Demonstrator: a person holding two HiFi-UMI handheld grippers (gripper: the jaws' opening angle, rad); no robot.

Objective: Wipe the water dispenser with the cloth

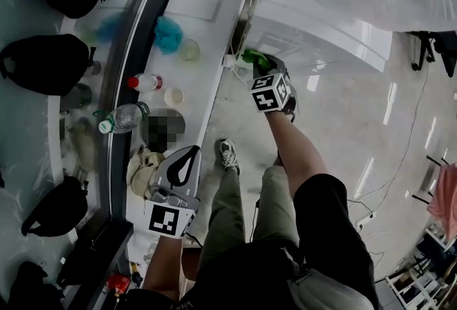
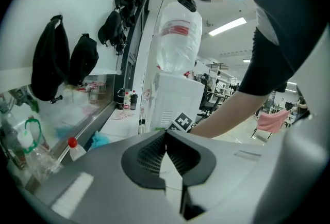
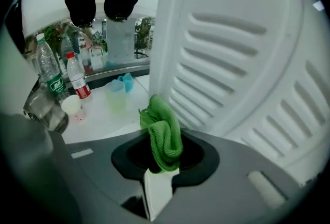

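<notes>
Wiping is judged barely started: green cloth (image 3: 162,135) is pinched in right gripper (image 3: 161,158), louvred side of water dispenser (image 3: 247,63) just ahead; left gripper (image 2: 166,152) is closed, empty.

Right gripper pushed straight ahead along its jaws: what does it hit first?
Probably the vented panel of the water dispenser, led by the green cloth the right gripper is shut on. Gap unclear.
</notes>
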